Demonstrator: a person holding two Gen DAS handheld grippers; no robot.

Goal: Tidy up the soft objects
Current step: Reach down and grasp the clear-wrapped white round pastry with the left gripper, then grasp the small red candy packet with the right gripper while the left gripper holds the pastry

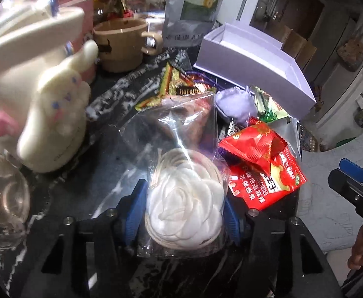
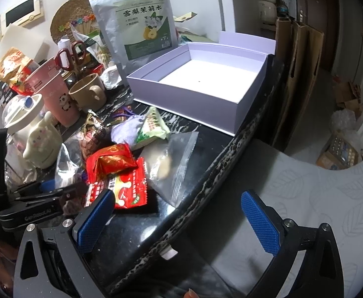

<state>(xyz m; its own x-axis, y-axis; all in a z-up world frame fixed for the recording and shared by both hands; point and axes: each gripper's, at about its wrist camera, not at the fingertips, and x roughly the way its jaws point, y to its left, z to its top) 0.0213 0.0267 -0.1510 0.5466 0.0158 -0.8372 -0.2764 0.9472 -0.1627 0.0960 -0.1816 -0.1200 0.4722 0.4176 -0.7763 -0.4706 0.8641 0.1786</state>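
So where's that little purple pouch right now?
The purple pouch lies mid-pile on the dark counter, just left of the green snack packet and in front of the white box.

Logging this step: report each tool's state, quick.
Left tool: closed on the bagged white fabric flower.
Right tool: open, holding nothing, above the counter edge.
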